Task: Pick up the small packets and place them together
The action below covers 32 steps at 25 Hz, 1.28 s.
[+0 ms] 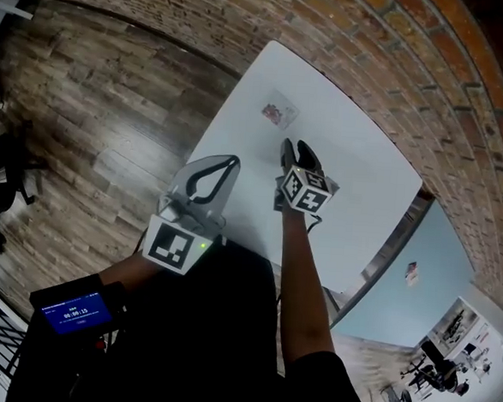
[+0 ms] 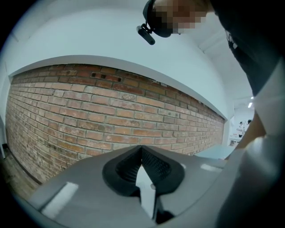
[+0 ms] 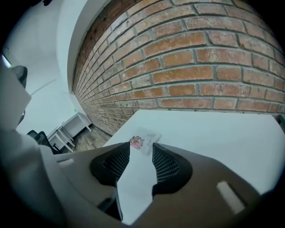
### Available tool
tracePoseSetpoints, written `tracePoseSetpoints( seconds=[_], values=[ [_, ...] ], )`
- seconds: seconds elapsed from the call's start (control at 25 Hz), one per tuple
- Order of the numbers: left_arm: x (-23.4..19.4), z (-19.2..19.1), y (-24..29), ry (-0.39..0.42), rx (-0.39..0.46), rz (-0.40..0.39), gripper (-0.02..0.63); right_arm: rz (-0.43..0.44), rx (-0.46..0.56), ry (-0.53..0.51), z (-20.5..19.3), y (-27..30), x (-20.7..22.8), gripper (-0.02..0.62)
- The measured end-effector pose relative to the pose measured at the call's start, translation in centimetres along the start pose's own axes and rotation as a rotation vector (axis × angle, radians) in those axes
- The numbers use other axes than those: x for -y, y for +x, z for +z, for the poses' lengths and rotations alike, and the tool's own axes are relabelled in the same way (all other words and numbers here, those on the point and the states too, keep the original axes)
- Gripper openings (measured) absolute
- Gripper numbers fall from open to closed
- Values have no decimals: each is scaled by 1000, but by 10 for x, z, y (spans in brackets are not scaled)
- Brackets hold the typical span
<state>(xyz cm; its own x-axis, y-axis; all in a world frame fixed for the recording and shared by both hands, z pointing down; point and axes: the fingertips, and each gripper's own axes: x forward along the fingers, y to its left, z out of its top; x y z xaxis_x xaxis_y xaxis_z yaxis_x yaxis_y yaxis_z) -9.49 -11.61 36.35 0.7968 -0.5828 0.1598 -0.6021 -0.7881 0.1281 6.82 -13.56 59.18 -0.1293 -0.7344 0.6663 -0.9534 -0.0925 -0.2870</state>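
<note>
Currently one small packet [image 1: 278, 113] lies flat on the white tabletop [image 1: 365, 178], toward its far end and close to the left edge; print is pinkish-red on a pale wrapper, too small to read. Right tongs [image 1: 294, 151] are spread, held over the tabletop just near of the packet. In the right gripper view the packet [image 3: 143, 140] shows just beyond the tips of the right tongs [image 3: 141, 149], with bare tabletop [image 3: 213, 133] between the two ribbed black pads; the pads touch nothing. Left tongs [image 1: 232, 161] sit to the left of the right ones and nearer, over the tabletop's left edge, and are pressed together. The left gripper view confirms: the left tongs [image 2: 141, 150] meet at their tips with nothing caught between them, pointed toward the brick wall [image 2: 111, 111] rather than at the packet. Wooden floor [image 1: 112, 100] lies left of the tabletop. Only this one packet can be made out on the tabletop.
</note>
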Motion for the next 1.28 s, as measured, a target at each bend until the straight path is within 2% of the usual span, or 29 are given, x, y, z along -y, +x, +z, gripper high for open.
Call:
tracePoseSetpoints(
  seconds=[0.2, 0.36, 0.6, 0.92, 1.28],
  values=[
    [-24, 2, 3, -9, 3, 22, 0, -17, -38, 46, -1, 28, 3, 163],
    [-40, -1, -4, -57, 3, 62, 0, -49, -43, 126, 1, 40, 15, 155],
    [-63, -17, -6, -84, -29, 82, 0, -55, -95, 161, -14, 69, 20, 143],
    [-62, -30, -8, -91, -67, 68, 0, -54, -98, 246, -17, 76, 26, 125],
    [-61, -28, -6, -102, -72, 63, 0, -18, -98, 287, -18, 81, 20, 60]
  ],
)
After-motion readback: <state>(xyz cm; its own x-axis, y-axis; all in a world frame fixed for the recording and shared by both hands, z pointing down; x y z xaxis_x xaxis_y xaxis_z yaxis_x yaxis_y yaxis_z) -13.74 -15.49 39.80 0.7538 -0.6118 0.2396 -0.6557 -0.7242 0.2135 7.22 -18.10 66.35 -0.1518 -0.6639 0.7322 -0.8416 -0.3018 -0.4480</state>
